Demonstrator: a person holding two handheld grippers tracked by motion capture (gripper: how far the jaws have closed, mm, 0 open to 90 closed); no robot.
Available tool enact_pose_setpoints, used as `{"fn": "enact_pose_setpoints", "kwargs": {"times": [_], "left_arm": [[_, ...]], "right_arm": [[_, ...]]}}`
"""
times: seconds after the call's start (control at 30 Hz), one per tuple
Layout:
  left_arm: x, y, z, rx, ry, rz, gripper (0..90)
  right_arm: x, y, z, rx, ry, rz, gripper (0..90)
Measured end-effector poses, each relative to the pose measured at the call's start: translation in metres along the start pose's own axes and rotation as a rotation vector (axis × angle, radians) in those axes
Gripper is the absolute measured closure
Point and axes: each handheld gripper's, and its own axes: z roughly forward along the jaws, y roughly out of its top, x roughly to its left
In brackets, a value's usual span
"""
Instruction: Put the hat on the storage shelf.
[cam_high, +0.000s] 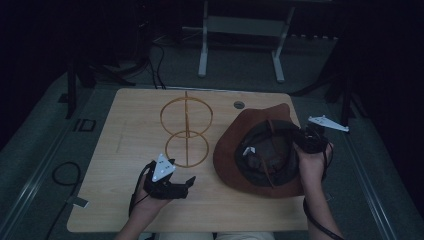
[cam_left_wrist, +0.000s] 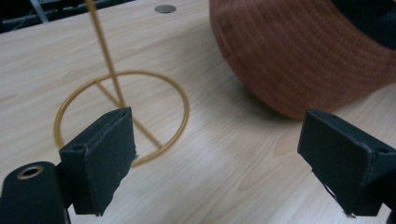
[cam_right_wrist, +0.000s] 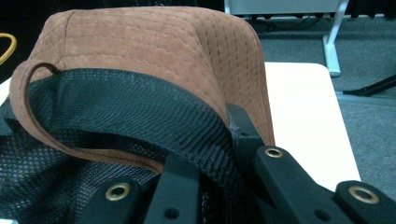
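A brown suede hat (cam_high: 227, 150) lies upside down on the right half of the wooden table (cam_high: 115, 200), its black mesh lining (cam_high: 265, 145) facing up. My right gripper (cam_high: 300, 141) is shut on the hat's right edge. In the right gripper view the jaws pinch brim and lining (cam_right_wrist: 116, 112) together, with the gripper (cam_right_wrist: 210, 154) low in the frame and the hat (cam_right_wrist: 154, 51) curling above. A gold wire hat stand (cam_high: 186, 131) stands at the table's middle. My left gripper (cam_high: 189, 184) is open near the front, nothing between its jaws (cam_left_wrist: 238, 154); beyond it are the stand (cam_left_wrist: 105, 46) and hat (cam_left_wrist: 303, 51).
A round cable hole (cam_high: 239, 105) sits in the table's back edge, behind the hat. A white desk frame (cam_high: 240, 30) stands on the dark floor beyond. A cable loop (cam_high: 65, 175) lies on the floor at the left.
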Motion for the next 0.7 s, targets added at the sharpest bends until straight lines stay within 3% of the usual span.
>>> {"fn": "enact_pose_setpoints", "kwargs": {"times": [0.17, 0.27, 0.47, 0.6, 0.7], "left_arm": [[-0.012, 0.02, 0.014, 0.005, -0.055, 0.029, 13.2], [-0.014, 0.025, 0.019, 0.01, -0.069, 0.027, 13.4], [-0.029, 0.047, 0.033, 0.006, -0.093, 0.064, 13.4], [-0.04, 0.063, 0.044, -0.003, -0.127, 0.088, 13.6], [-0.043, 0.067, 0.048, -0.001, -0.125, 0.096, 14.2]], "right_arm": [[0.004, 0.001, -0.005, -0.006, 0.009, -0.005, 84.2], [0.005, 0.002, -0.008, -0.017, 0.007, -0.005, 84.3], [0.004, 0.003, -0.013, -0.024, 0.011, -0.007, 84.3], [0.005, 0.002, -0.012, -0.005, 0.018, -0.018, 84.2], [0.006, 0.001, -0.011, 0.001, 0.02, -0.016, 84.2]]}}
